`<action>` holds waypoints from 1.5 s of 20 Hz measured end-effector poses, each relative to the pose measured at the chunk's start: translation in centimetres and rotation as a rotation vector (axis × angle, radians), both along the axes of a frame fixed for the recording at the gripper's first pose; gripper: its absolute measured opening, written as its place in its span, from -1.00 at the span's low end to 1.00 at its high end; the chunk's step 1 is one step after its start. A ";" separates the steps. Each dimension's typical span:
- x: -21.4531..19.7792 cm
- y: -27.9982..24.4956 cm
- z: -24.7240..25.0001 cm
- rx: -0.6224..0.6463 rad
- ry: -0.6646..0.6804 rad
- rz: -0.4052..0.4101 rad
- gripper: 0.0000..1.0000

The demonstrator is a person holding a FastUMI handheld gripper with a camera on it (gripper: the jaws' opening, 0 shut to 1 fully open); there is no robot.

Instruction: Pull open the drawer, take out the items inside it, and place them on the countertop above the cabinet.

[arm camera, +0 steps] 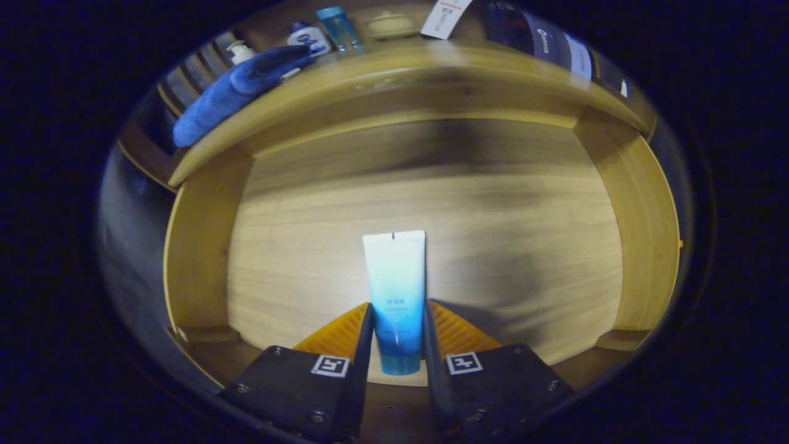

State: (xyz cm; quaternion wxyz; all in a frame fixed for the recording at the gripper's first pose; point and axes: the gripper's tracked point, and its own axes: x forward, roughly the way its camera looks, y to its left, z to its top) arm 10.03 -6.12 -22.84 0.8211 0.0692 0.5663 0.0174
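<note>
Tool (397, 336) grips tube (395, 290), lengthwise along fingers.

Home bathroom-type cabinet: toiletry bottles (311, 36), towel (237, 89) on countertop (431, 68).

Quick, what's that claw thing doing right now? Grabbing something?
Gripper: shut on the blue tube, one finger pressing each side, over the open drawer.

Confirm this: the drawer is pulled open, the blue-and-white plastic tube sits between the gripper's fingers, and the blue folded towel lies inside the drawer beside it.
One thing is wrong: the blue folded towel lies on the wooden countertop, not inside the open wooden drawer. The gripper view shows the rest: the blue-and-white plastic tube sits between the gripper's fingers.
</note>
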 end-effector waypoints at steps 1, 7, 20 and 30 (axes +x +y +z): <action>0.7 -0.1 0.8 -0.012 -0.066 0.001 -0.15; 1.4 -0.2 5.0 -0.035 -0.301 -0.003 -0.15; 3.2 1.8 23.9 -0.098 -0.928 0.086 -0.16; 12.2 0.3 22.7 -0.095 -0.931 -0.042 -0.16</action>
